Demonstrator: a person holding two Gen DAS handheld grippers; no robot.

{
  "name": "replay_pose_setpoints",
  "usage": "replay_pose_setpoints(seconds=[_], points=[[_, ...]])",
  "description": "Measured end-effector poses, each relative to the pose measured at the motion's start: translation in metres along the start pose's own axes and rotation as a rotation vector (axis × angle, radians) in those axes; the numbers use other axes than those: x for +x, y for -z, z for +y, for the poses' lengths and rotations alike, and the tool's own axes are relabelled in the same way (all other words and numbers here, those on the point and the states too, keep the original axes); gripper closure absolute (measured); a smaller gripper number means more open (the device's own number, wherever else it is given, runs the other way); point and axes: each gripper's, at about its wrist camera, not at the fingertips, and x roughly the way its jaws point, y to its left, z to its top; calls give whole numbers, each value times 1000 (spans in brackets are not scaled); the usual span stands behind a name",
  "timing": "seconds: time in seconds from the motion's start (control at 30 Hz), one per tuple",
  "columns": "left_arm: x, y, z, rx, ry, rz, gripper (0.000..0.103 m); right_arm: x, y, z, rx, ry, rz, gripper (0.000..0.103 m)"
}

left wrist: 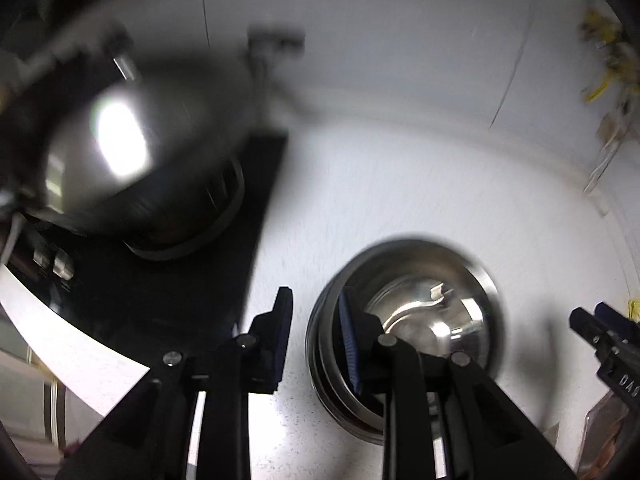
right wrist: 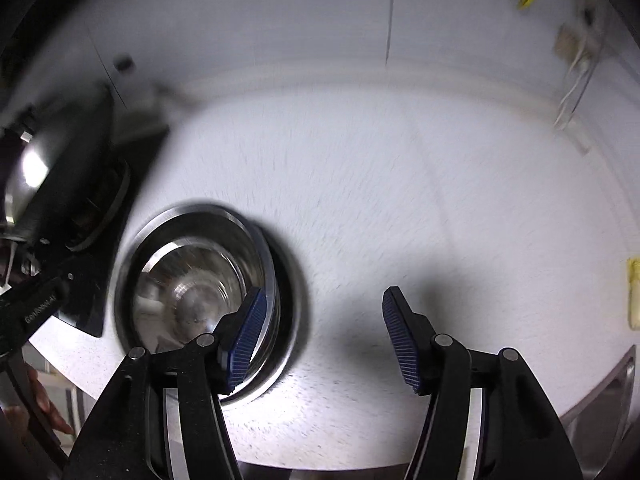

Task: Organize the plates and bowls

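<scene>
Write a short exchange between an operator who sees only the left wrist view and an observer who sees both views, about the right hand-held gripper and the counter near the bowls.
Operator: I see only a tip of the right hand-held gripper at my picture's edge. Is it holding anything?
Observer: No. Its fingers stand apart, and only bare counter shows in the gap.
Operator: Where are the stacked bowls from there?
Observer: To its left, with the left finger in front of their rim. Whether it touches is unclear.
Operator: Anything to that gripper's right?
Observer: A shiny metal edge at the counter's near right corner. I cannot tell what it belongs to.
</scene>
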Motion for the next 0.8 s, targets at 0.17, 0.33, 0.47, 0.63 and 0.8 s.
replay_pose_setpoints(seconds=[0.17,0.33,0.47,0.63,0.8], points=[[-114,47,-26,50,-18,-255,79,-97,39,-19,-41,36,-283,25],[-188,110,-47,103,-13,-345,79,-158,94,-36,-35,63,-390,25],[-230,148,-52,109,-2,-403,79,-184,133,-52,10,34,-416,22],[-266,183,-44,109,21,-469,79,-217,174,-67,56,76,-495,16],[-289,197,-20,103,25,-491,79,-243,198,-72,122,93,-541,15]])
